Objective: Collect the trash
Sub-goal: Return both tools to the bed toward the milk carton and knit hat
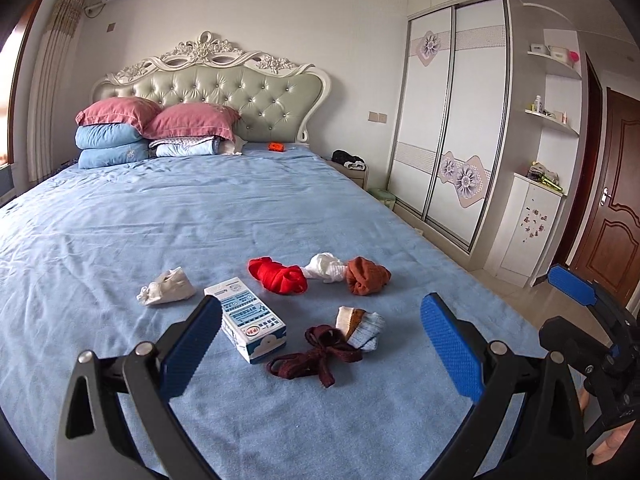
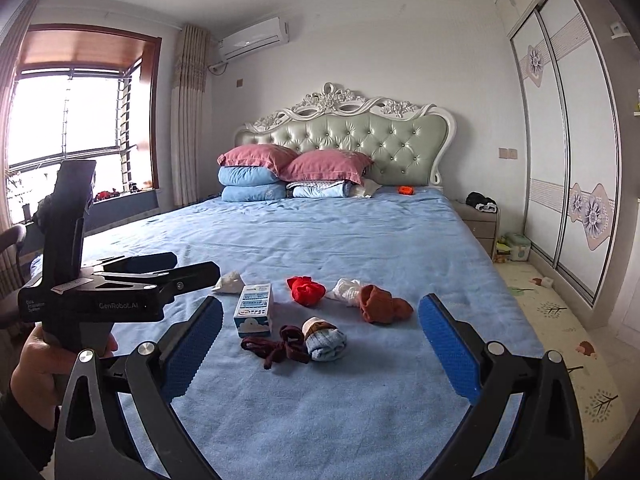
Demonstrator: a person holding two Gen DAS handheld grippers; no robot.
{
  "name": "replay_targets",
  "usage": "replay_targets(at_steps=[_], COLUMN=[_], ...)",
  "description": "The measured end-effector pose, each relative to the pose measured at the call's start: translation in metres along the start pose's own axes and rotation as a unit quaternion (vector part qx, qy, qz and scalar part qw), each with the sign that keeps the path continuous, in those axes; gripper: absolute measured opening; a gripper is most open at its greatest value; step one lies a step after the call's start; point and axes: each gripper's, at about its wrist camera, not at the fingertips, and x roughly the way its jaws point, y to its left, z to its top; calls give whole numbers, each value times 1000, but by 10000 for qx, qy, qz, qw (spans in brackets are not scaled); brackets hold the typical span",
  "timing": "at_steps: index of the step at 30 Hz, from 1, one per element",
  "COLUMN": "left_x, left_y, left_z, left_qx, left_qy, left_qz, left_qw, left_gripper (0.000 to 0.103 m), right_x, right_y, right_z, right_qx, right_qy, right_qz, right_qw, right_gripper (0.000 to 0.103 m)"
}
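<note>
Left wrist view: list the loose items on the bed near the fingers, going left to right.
Crumpled white paper → white and blue carton → red sock → white sock → rust-brown sock. The maroon lace and rolled sock pair overlap these across, so left out.

Left gripper [image 1: 320, 344]: jaws wide apart, nothing between them. Right gripper [image 2: 320, 340]: same, level beside it. A hand [image 2: 36, 376] grips the left gripper's handle.

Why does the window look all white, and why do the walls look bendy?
In the right wrist view the window is blown out by daylight; in both views the fisheye lens curves the edges, bending the wardrobe and blackening the corners; the bed looks sharp.
</note>
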Motion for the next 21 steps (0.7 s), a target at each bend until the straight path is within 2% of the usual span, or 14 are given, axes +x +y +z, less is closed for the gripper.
replay_targets(at_steps=[10, 21], left_x=[23, 67], left_y=[20, 46], left_z=[-4, -5], left_qx=[-96, -431], left_qy=[-54, 243], left_qz=[115, 252], left_qw=[9999, 9985], left_gripper=[99, 99], right_x=[35, 103], right_y=[-1, 8], right_z=[-6, -13], right_qx=[-102, -671], right_qy=[318, 1081], right_qz=[98, 192], right_qw=[9994, 9917], right_gripper=[95, 94])
